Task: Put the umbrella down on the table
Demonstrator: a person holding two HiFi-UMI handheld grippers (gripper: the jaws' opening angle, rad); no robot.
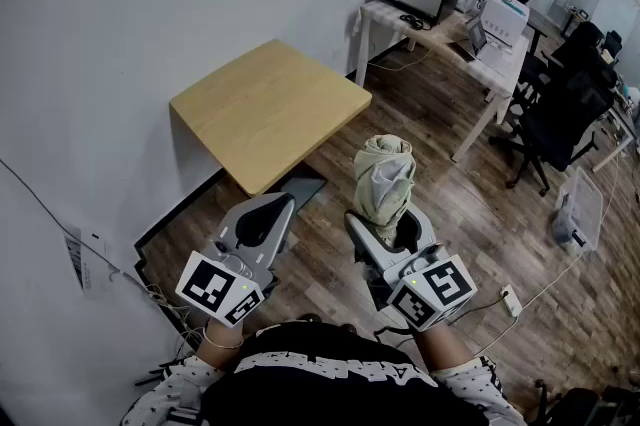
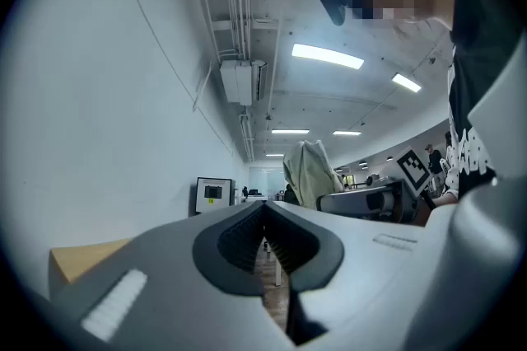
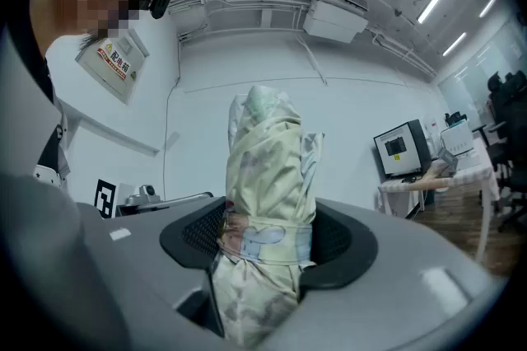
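One folded umbrella [image 1: 385, 176] here, upright in the right gripper [image 1: 386, 226], whose jaws are clamped around its middle, off beside the one wooden table [image 1: 268, 106]. Of two grippers, the left gripper [image 1: 270, 211] is pinched together on nothing.

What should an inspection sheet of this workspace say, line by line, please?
Surface: wooden table, top bare, against the wall.
Job's things: folded umbrella, upright, not yet on the table.
Clutter: nothing seen on the table.
Grippers: right gripper shut on the umbrella; left gripper shut, empty.
Cables: corded power strip on the floor.
Surroundings: white desk, office chairs.
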